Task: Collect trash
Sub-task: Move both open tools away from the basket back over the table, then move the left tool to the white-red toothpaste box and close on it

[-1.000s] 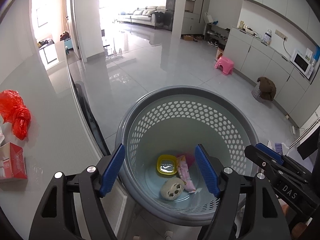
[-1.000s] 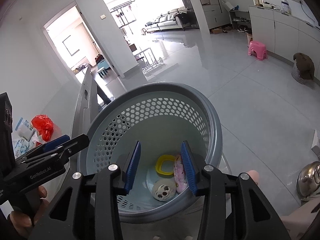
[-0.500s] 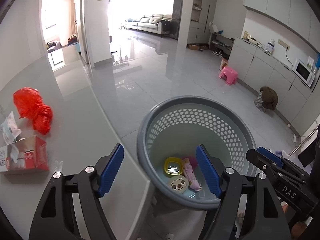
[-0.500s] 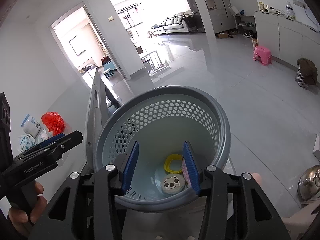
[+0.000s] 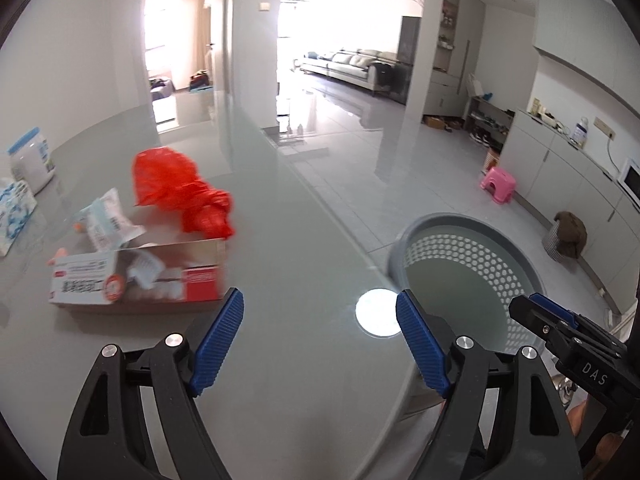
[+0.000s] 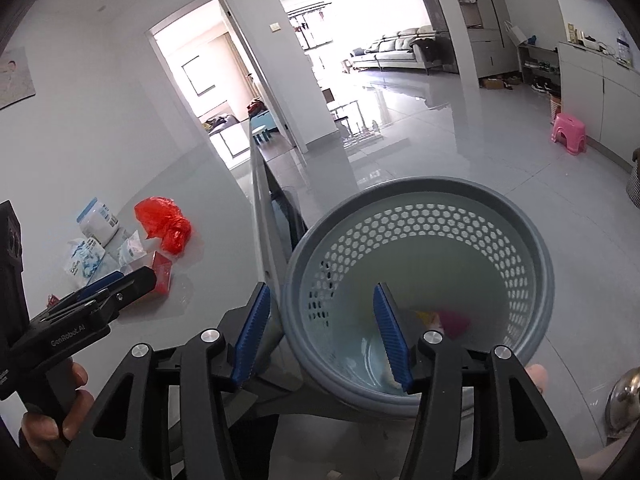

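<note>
A grey perforated trash basket (image 6: 516,240) stands on the floor beside the table's edge; it also shows in the left wrist view (image 5: 448,224). Yellow and pink items (image 6: 452,320) lie in its bottom. On the grey table (image 5: 300,360) lie a red-and-white carton (image 5: 136,280), a crumpled red plastic bag (image 5: 180,188) and a pale wrapper (image 5: 106,220). My left gripper (image 5: 318,340) is open and empty above the table, near the carton. My right gripper (image 6: 320,332) is open and empty, over the basket's near rim.
A white tub (image 5: 30,160) and a blue-white pack (image 5: 14,212) sit at the table's far left. A pink stool (image 5: 498,184) and a brown-topped bin (image 5: 566,236) stand on the tiled floor by the cabinets. A metal pot (image 6: 624,400) is at lower right.
My left gripper has swung left from over the basket to over the table, toward the carton and red bag. My right gripper has opened wider and shifted left over the basket rim.
</note>
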`<state>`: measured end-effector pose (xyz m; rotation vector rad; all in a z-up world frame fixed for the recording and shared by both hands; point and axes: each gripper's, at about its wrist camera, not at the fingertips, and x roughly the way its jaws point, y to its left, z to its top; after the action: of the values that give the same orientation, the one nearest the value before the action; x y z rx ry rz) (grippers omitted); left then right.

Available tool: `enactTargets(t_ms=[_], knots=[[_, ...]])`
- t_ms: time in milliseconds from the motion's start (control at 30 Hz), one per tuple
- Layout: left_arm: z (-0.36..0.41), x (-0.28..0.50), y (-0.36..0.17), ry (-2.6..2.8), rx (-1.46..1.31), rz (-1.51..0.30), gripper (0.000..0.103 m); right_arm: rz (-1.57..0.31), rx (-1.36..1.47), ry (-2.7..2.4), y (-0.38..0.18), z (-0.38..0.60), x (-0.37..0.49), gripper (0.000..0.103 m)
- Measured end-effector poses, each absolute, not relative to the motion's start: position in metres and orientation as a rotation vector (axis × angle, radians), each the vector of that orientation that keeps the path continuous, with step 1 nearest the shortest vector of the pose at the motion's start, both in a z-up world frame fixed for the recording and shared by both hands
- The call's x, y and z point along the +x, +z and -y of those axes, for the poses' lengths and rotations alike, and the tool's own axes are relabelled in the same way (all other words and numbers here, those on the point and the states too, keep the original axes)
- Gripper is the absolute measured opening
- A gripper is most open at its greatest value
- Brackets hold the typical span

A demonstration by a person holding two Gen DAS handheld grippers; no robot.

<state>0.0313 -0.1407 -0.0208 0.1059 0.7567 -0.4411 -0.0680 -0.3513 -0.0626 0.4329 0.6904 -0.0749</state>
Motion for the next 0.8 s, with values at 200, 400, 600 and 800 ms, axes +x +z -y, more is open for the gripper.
enactTargets(t_ms=[200, 400, 600, 800], knots=[[0.079, 0.040, -0.024, -0.322, 0.070, -0.759, 0.077, -0.723, 0.405, 0.023, -0.063, 0.314, -0.037, 0.056], [0.032, 0.049, -0.028, -0.214, 0.010, -0.773, 0.077, -0.751, 0.359, 0.128, -0.062, 0.274, 0.006, 0.059], [0.001, 0.057, -0.032, -0.139, -0.036, -0.784, 0.077, -0.779, 0.303, 0.191, -0.061, 0.248, 0.049, 0.065], [-0.017, 0.063, -0.036, -0.085, -0.062, -0.800, 0.078, -0.803, 0.245, 0.224, -0.062, 0.229, 0.087, 0.066]])
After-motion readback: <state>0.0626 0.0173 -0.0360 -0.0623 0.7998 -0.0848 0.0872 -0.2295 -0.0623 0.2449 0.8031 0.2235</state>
